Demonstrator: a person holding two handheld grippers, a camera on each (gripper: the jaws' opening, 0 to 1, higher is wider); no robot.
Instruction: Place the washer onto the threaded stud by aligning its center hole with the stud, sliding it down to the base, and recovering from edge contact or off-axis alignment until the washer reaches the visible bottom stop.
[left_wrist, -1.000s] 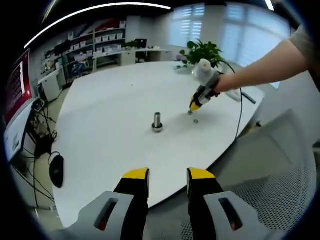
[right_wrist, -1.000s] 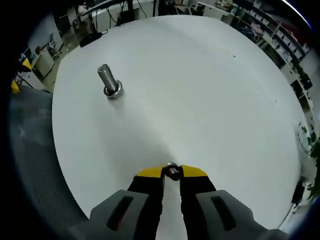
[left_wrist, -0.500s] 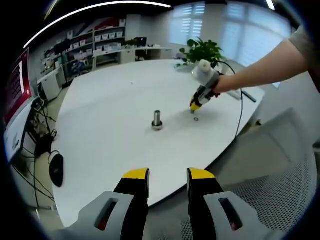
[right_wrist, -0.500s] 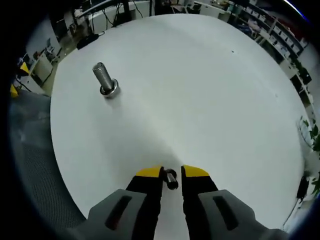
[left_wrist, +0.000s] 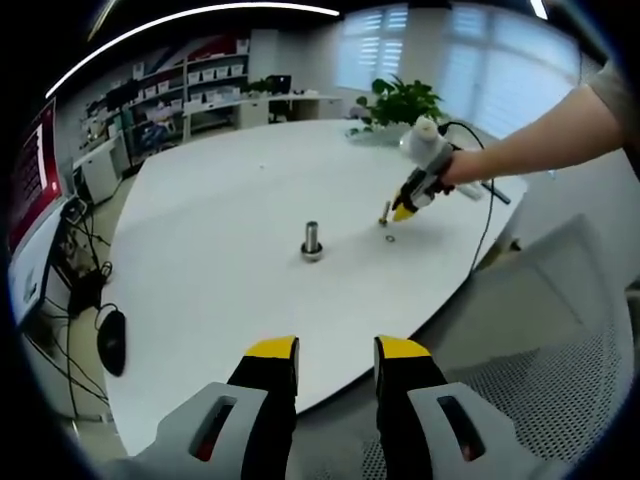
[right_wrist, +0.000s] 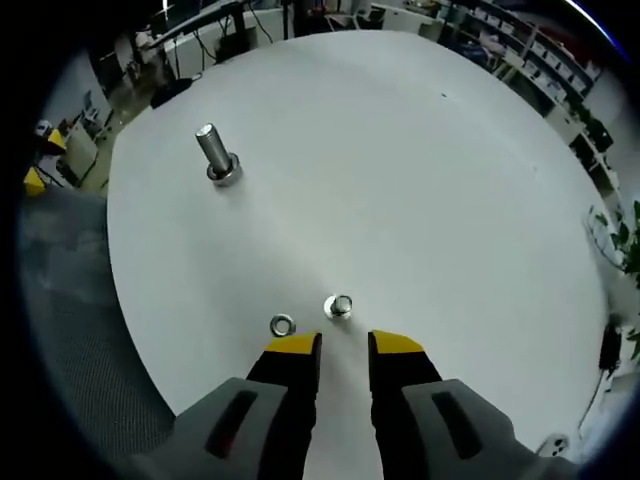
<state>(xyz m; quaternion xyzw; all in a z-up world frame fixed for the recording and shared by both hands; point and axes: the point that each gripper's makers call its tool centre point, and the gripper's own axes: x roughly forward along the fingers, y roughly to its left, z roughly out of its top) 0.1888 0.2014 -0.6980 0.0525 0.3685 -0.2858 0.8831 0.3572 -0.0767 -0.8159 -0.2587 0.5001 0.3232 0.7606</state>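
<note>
A steel threaded stud (left_wrist: 312, 240) stands upright on its flanged base near the middle of the white table (left_wrist: 220, 200); it is also at the upper left as the stud (right_wrist: 216, 153). Two small washers rest on the table just ahead of my right gripper (right_wrist: 345, 345): one washer (right_wrist: 282, 325) lies flat, the other washer (right_wrist: 339, 307) looks tilted on edge. The right gripper is open with nothing between its fingers. A hand holds that right gripper (left_wrist: 412, 198) above the washer (left_wrist: 390, 238). My left gripper (left_wrist: 337, 350) hangs open off the table's near edge.
A potted plant (left_wrist: 400, 100) stands at the table's far side, with a black cable (left_wrist: 480, 225) trailing over the edge. A mesh chair (left_wrist: 540, 370) sits close on the right. A dark mouse-like object (left_wrist: 112, 340) lies low on the left.
My right gripper opened and let go of the washer it pinched, then drew back; the washer now rests on the table beside a second one. The left gripper stayed put.
</note>
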